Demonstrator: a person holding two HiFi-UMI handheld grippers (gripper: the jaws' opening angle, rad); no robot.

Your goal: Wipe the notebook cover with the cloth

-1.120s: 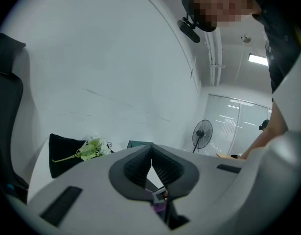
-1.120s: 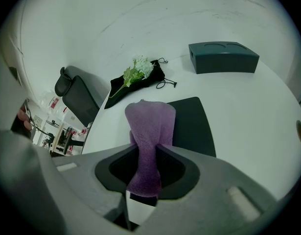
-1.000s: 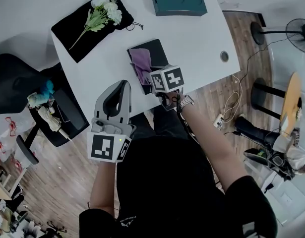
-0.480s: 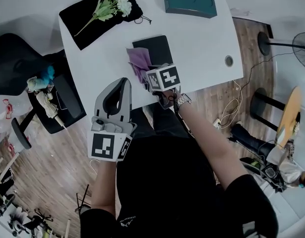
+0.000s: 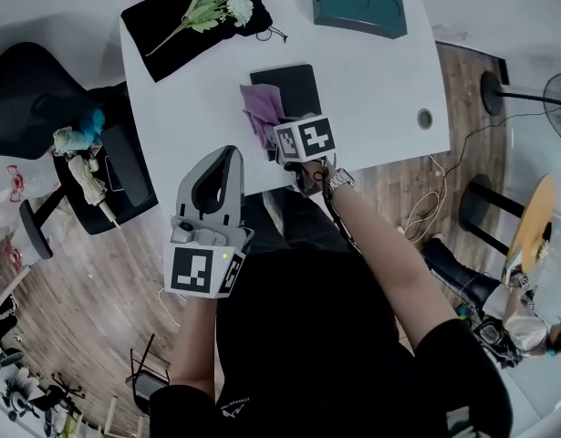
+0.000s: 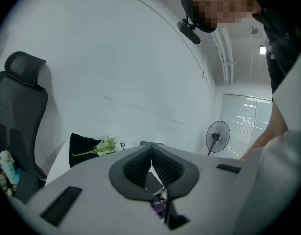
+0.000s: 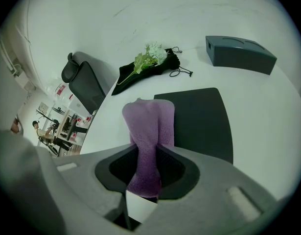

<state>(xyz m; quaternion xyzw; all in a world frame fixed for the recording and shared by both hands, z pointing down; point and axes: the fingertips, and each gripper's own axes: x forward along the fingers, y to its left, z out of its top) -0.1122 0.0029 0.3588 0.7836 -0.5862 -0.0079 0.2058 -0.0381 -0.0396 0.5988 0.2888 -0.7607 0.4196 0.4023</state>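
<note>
As cloth (image 7: 149, 121) stays on notebook (image 7: 201, 121), right hand-held gripper (image 7: 149, 150) still clamped

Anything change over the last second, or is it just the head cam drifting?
The right tongs look to have dragged the cloth slightly toward the near edge of the table, along the left side of the notebook; otherwise just camera drift. Unchanged: right tongs clamped on the cloth, left tongs shut, empty, off the table.

Notebook (image 5: 296, 88) edge (apparently left) beneath cloth (image 5: 261, 111)
</note>
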